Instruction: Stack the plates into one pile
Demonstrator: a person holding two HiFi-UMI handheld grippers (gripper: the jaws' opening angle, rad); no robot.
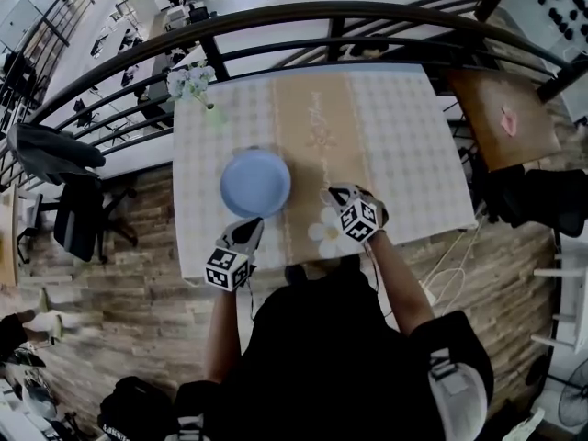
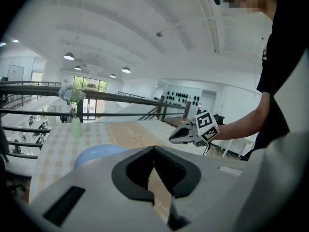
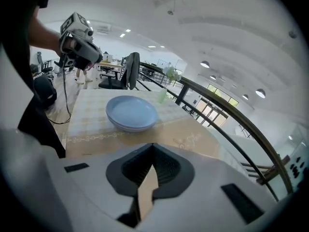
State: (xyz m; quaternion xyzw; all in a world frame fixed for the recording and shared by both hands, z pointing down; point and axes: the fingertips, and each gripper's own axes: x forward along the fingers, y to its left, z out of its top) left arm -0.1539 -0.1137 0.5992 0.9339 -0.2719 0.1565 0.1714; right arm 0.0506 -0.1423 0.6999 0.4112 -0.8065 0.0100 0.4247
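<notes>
A pile of pale blue plates [image 1: 255,182] sits on the checked tablecloth at the left of the table's middle. It shows as a stack in the right gripper view [image 3: 131,112], and only its edge shows in the left gripper view [image 2: 99,153]. My left gripper [image 1: 248,231] is just in front of the pile near the table's front edge, jaws shut and holding nothing [image 2: 154,149]. My right gripper [image 1: 334,196] hovers to the right of the pile, also shut and holding nothing [image 3: 153,145]. Each gripper shows in the other's view: the right [image 2: 176,137], the left [image 3: 99,57].
A green vase of white flowers [image 1: 195,85] stands at the table's far left corner. A dark curved railing [image 1: 331,12] runs behind the table [image 1: 404,136]. A white flower shape [image 1: 326,231] lies at the front edge. An office chair with a jacket [image 1: 64,154] stands to the left.
</notes>
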